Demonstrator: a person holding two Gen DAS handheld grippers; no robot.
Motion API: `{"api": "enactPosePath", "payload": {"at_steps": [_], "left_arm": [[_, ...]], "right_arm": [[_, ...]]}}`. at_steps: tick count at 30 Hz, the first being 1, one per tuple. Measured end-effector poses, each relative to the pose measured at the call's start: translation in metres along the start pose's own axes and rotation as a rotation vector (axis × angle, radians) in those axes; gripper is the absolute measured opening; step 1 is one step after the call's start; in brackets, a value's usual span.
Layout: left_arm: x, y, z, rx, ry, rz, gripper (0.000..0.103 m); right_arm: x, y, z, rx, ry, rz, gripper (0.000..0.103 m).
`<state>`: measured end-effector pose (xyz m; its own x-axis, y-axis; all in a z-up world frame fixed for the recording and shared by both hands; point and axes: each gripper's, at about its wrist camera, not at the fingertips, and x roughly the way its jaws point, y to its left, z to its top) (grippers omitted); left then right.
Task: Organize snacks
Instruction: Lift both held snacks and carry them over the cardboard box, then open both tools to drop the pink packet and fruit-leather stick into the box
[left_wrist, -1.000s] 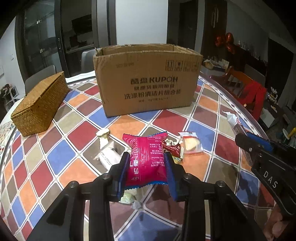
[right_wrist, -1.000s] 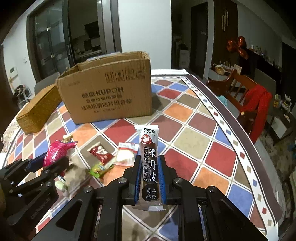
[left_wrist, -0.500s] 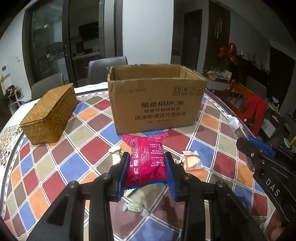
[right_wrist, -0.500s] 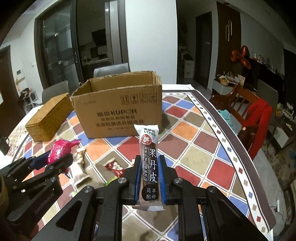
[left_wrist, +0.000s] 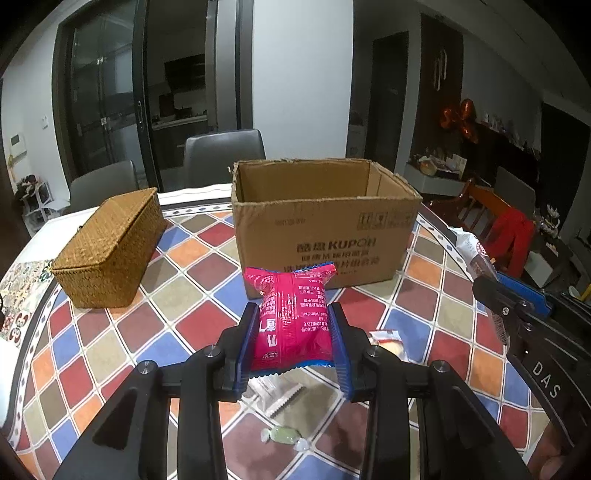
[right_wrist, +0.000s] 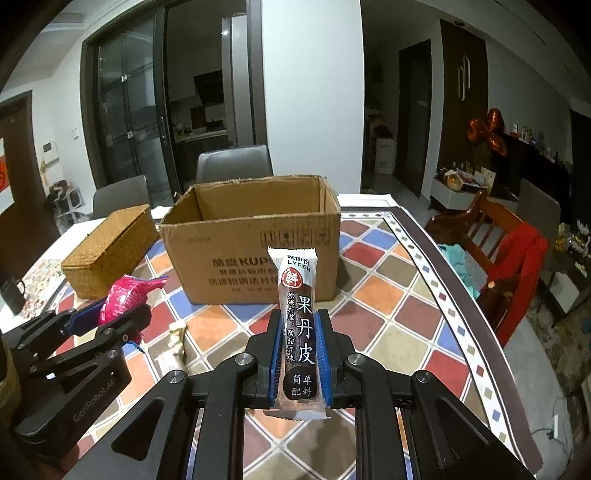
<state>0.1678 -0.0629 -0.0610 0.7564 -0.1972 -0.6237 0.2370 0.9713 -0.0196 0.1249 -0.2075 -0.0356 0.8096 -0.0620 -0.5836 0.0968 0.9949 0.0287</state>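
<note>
Left tool (left_wrist: 293, 345) grips a pink snack packet (left_wrist: 291, 317); right tool (right_wrist: 298, 354) clamps a fruit-leather bar (right_wrist: 298, 325), both raised before the open cardboard box (left_wrist: 321, 225). Slick wrappers could slip, dropping short.

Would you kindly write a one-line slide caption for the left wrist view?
Left gripper holds a pink snack packet above the checkered table, facing an open cardboard box.

Open-topped brown cardboard box (left_wrist: 325, 236) stands dead ahead with its mouth unobstructed from above, woven wicker lidded basket (left_wrist: 110, 247) flanks it left with a bare strip of checkered tile surface (left_wrist: 192, 258) between, loose wrapped snacks (left_wrist: 280, 435) litter the near side.
</note>
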Motion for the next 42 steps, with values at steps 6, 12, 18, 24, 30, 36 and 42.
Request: {"api": "enactPosePath", "payload": {"at_steps": [6,12,18,24,30,36,42], "left_arm": [[0.0,0.002,0.012,0.001,-0.016,0.005,0.037],[0.004,0.004,0.027,0.003,-0.03,0.006,0.037],[0.01,0.007,0.043,0.002,-0.051,0.011,0.037],[0.019,0.01,0.061,0.001,-0.067,0.016,0.037],[0.032,0.014,0.077,0.005,-0.072,0.018,0.037],[0.047,0.017,0.094,-0.004,-0.077,0.023,0.037],[0.064,0.023,0.108,-0.021,-0.083,0.032,0.037]], "right_arm": [[0.002,0.002,0.011,-0.009,-0.02,0.007,0.018],[0.007,0.003,0.026,-0.013,-0.041,0.011,0.018],[0.014,0.002,0.038,-0.014,-0.054,0.015,0.018],[0.024,0.006,0.054,-0.027,-0.069,0.021,0.018],[0.036,0.007,0.073,-0.033,-0.084,0.023,0.018],[0.05,0.005,0.092,-0.033,-0.102,0.021,0.018],[0.066,0.005,0.107,-0.035,-0.112,0.022,0.018]]}}
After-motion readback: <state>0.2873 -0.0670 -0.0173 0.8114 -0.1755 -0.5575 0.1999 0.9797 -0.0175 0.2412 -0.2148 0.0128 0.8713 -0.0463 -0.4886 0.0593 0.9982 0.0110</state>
